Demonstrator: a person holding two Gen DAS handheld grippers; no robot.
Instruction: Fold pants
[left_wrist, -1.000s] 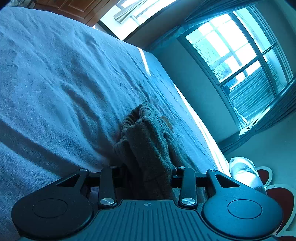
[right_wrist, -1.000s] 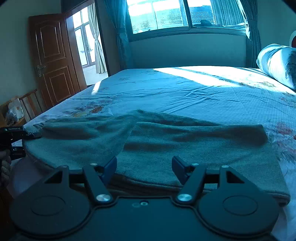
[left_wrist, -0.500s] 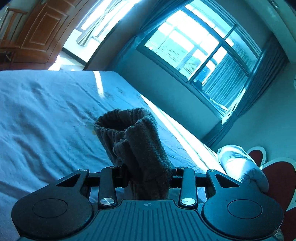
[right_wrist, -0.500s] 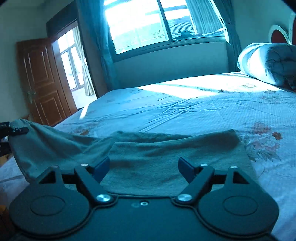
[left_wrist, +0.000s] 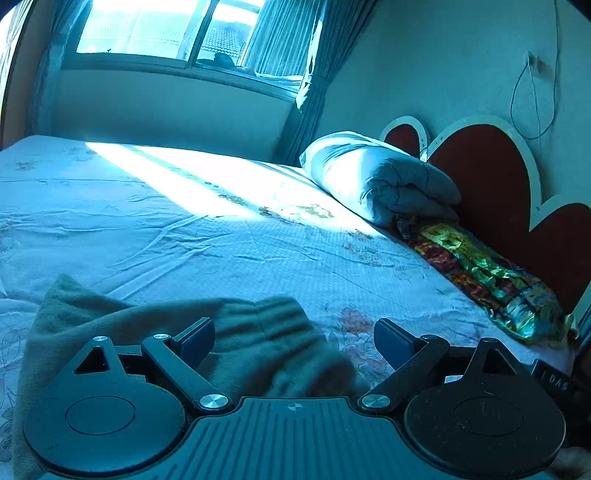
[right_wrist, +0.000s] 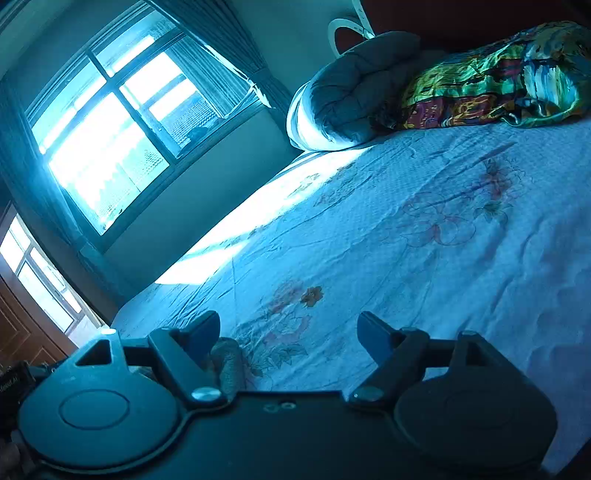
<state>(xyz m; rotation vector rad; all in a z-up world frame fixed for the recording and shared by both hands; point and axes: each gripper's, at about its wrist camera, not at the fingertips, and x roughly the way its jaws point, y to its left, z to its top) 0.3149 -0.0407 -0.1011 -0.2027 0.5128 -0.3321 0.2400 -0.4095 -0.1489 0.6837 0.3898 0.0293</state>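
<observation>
Looking down our left hand-held gripper (left_wrist: 294, 334), the jaws have just been opening and now stand wide apart, with the pants (left_wrist: 155, 332) lying loose under them on the bed (left_wrist: 258, 251), nothing pinched. We reckon that's a fold being laid down. The pants look like thick fuzzy fleece, greyish, bunched into soft rounded ridges. Our right hand-held gripper (right_wrist: 288, 328) has just been opening too, nothing between its pads; only a scrap of that fleece peeks past its left finger. Further out the sheet is thin, wrinkled, flower-printed. At the far end there's a puffy rolled duvet (left_wrist: 380, 177), a shiny multicoloured cloth (left_wrist: 480, 266) and a heart-shaped headboard (left_wrist: 491, 177).
</observation>
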